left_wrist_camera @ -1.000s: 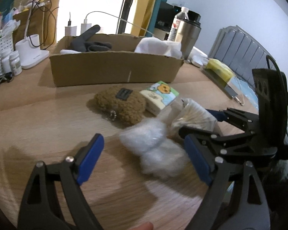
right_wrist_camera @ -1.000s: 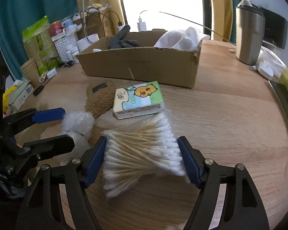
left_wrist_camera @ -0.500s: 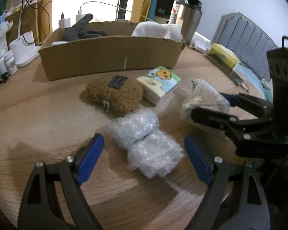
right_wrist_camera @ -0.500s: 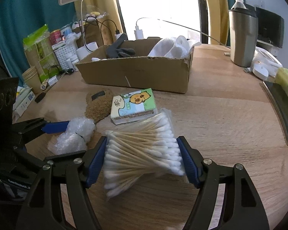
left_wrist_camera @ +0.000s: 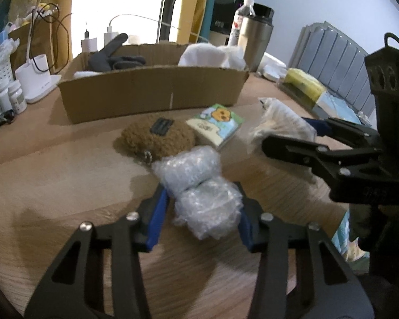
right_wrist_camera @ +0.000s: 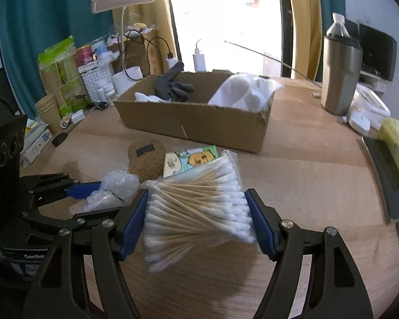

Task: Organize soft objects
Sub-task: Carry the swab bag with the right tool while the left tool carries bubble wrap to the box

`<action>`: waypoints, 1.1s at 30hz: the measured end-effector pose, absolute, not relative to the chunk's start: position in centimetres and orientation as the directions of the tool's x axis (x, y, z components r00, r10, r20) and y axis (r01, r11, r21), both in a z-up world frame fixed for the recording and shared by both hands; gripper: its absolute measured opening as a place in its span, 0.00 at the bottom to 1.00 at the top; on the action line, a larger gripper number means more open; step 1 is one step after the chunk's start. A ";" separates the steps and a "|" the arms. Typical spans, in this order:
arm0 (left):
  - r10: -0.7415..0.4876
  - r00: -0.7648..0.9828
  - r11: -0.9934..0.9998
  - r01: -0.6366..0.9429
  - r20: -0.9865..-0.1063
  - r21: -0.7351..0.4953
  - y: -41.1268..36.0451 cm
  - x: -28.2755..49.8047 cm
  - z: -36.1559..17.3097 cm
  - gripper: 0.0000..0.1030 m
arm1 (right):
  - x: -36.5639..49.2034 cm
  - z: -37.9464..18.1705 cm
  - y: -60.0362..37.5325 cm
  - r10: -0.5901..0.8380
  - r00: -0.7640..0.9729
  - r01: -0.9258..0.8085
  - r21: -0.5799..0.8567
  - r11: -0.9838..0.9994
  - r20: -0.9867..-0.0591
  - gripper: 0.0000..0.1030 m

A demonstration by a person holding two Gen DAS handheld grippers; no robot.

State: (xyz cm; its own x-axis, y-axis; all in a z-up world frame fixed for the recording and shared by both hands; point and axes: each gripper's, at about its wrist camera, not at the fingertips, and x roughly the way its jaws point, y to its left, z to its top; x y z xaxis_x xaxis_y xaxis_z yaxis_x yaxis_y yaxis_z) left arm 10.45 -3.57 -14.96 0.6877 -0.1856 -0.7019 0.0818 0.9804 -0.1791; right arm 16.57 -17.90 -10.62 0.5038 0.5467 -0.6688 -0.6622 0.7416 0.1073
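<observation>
A roll of bubble wrap point(left_wrist_camera: 199, 186) lies on the wooden table between the blue pads of my left gripper point(left_wrist_camera: 200, 199). Its jaws are closing and both pads touch the wrap. My right gripper point(right_wrist_camera: 196, 207) is shut on a clear bag of cotton swabs point(right_wrist_camera: 196, 212), held just above the table. Beyond the wrap lie a brown fuzzy pouch point(left_wrist_camera: 157, 138) and a tissue pack with a cartoon bear point(left_wrist_camera: 215, 125). A cardboard box point(left_wrist_camera: 151, 90) at the back holds a grey glove point(left_wrist_camera: 114, 58) and white cloth point(left_wrist_camera: 212, 55). The right wrist view shows the left gripper point(right_wrist_camera: 93, 196) on the wrap point(right_wrist_camera: 114, 188).
A steel tumbler point(right_wrist_camera: 340, 79) and a water bottle stand back right. A dark tablet point(right_wrist_camera: 385, 175) and a yellow pack point(right_wrist_camera: 396, 143) lie at the right edge. A desk lamp point(right_wrist_camera: 125, 0), a white basket point(right_wrist_camera: 95, 82) and paper cups point(right_wrist_camera: 48, 111) crowd the back left.
My left gripper's jaws have come together around the bubble wrap. The right gripper has risen slightly with the swab bag in it.
</observation>
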 end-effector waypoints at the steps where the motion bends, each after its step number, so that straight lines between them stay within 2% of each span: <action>1: -0.187 0.692 0.980 0.083 -0.697 -0.181 -3.5 10.4 -14.8 0.46 | 16.6 -10.4 -17.7 0.549 0.505 -0.665 0.105 0.739 -0.666 0.73; 12: -0.202 0.737 0.975 0.087 -0.645 -0.206 -2.0 10.0 -12.6 0.46 | 17.0 -8.4 -16.0 0.556 0.511 -0.686 0.079 0.723 -0.655 0.73; 33: -0.189 0.763 0.971 0.050 -0.618 -0.235 1.3 11.9 -10.9 0.46 | 19.8 -6.4 -13.2 0.567 0.506 -0.710 0.060 0.702 -0.650 0.73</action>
State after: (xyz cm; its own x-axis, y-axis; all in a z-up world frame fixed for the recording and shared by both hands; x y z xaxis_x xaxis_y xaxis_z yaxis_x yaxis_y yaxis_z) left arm 11.93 1.31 -10.87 0.7633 -0.1890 -0.6178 0.0502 0.9707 -0.2349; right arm 19.76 -13.16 -6.37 0.5056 0.5672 -0.6501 -0.7098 0.7018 0.0603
